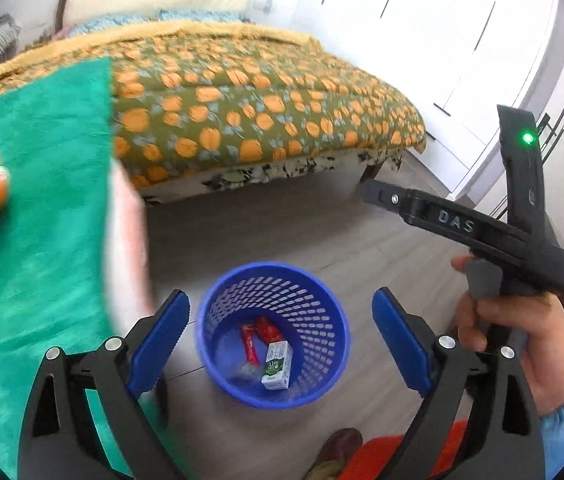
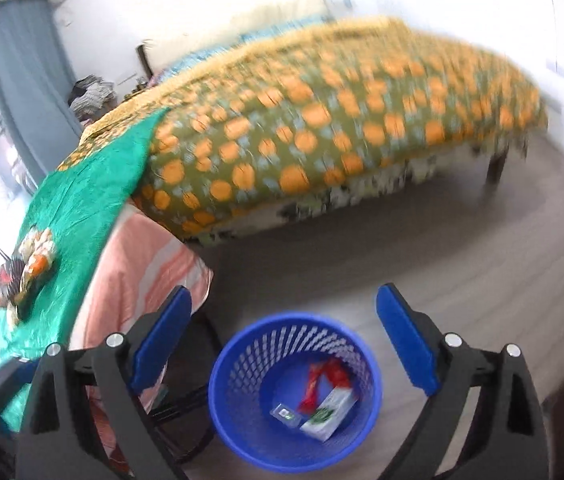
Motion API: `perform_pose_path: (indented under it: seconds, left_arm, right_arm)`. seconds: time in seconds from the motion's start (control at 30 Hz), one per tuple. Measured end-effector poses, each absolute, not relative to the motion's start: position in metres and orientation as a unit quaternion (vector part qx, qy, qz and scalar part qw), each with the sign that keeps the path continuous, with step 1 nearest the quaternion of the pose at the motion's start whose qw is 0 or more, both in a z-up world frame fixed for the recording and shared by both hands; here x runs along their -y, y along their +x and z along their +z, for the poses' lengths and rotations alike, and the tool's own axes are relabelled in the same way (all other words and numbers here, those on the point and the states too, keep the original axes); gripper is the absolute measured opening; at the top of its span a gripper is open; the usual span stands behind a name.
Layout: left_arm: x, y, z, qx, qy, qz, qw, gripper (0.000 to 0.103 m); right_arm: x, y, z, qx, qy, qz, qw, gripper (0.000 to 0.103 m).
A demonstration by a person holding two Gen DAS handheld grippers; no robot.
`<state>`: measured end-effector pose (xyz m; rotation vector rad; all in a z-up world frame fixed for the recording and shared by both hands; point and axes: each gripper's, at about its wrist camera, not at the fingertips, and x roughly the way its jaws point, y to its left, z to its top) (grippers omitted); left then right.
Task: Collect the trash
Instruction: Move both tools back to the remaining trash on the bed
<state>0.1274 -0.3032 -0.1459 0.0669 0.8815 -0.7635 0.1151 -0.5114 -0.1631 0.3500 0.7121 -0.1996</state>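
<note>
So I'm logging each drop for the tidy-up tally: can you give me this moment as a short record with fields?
bin: blue mesh basket standing upright on the grey floor
in bin: milk carton, red wrappers, small clear packet
left gripper: open, nothing between the jaws, above the bin
right gripper: open, nothing between the jaws, above the bin
still out: more wrappers on the green cloth
</note>
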Motion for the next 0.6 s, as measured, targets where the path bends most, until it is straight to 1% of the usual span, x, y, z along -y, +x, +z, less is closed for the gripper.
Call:
perform_pose_path:
  seconds: [0.1,0.33,0.6]
  left_arm:
    - [0.254,0.117,-0.144,-0.417,0.034,-0.334,0.845,0.093]
    - [0.144,0.111,-0.159,-0.425,0.066,-0.229,0.873,0.092]
    - [0.022,0.125,-0.156,-0.427,0.041,-0.134,0.893,0.093]
  right_arm:
    - [0.468,0.113,-0.145,-0.323,0.11,-0.085,0.936,0.091]
    - [0.36,0.119,-0.147,-0.313,-0.015,-0.027,0.949,0.091]
    - [0.244,0.129,-0.163,-0.34,-0.034,0.077,0.937,0.091]
